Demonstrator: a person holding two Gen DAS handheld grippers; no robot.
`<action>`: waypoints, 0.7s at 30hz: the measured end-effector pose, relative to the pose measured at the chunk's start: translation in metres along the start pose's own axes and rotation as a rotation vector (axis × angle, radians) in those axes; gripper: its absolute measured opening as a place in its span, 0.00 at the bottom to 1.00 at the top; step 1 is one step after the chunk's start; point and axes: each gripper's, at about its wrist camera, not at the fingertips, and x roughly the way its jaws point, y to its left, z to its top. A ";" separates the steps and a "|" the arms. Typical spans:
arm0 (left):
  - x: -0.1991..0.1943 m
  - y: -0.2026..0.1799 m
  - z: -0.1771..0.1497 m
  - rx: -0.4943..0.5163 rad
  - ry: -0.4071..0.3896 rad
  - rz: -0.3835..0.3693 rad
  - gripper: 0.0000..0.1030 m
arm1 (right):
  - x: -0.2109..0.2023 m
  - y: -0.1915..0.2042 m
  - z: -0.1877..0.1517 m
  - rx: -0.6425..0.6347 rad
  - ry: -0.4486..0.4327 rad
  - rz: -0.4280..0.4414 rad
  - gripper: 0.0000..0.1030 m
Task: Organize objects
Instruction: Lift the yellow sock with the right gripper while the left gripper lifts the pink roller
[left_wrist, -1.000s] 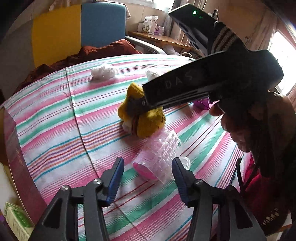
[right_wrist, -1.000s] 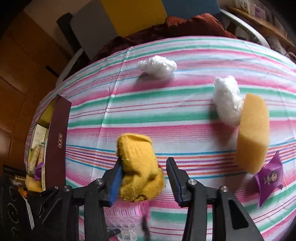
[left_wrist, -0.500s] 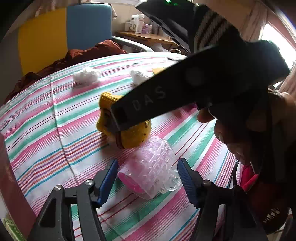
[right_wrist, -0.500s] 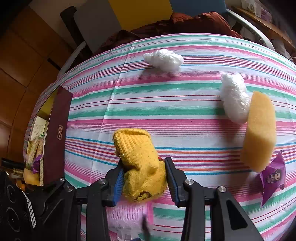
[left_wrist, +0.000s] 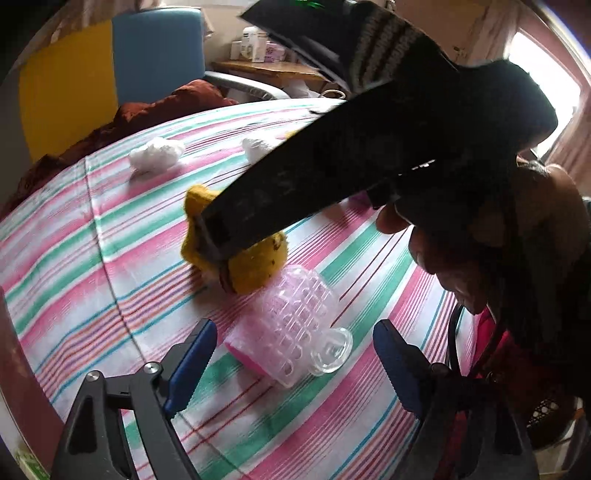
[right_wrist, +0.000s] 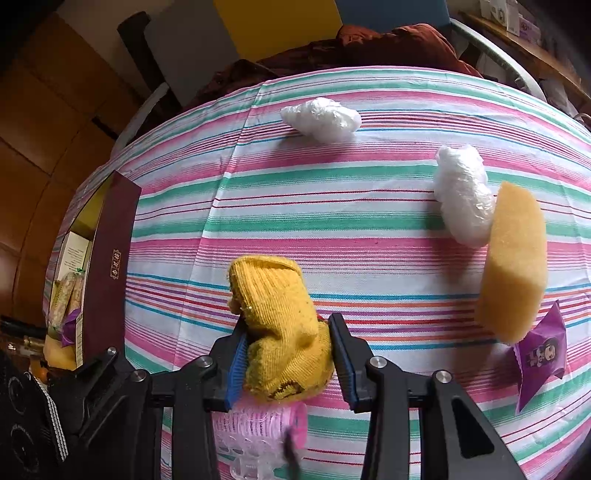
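A yellow knitted sock (right_wrist: 280, 332) lies on the striped tablecloth (right_wrist: 332, 221). My right gripper (right_wrist: 288, 358) is shut on it, blue pads pressed to both sides. In the left wrist view the sock (left_wrist: 251, 262) shows partly behind the right gripper body. A pink hair roller (left_wrist: 288, 325) lies just in front of the sock, between the fingers of my left gripper (left_wrist: 291, 354), which is open and apart from it. The roller also shows in the right wrist view (right_wrist: 258, 424), below the sock.
Two white plastic wads (right_wrist: 321, 118) (right_wrist: 461, 195), a yellow sponge (right_wrist: 513, 262) and a purple packet (right_wrist: 543, 354) lie on the cloth. A dark red box (right_wrist: 107, 273) with items stands at the left edge. Chairs stand behind the table.
My right gripper has closed its fingers onto the yellow sock. My left gripper has opened wider around the pink roller and shifted a little closer.
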 end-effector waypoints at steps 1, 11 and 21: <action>0.003 -0.002 0.000 0.018 0.010 -0.002 0.79 | 0.000 0.000 0.000 -0.001 0.000 -0.001 0.40; -0.002 -0.002 -0.010 -0.005 0.002 0.003 0.66 | -0.010 -0.002 0.002 -0.003 -0.041 -0.020 0.34; -0.060 -0.005 -0.030 -0.040 -0.077 0.044 0.66 | -0.008 -0.013 0.003 0.024 -0.055 -0.122 0.16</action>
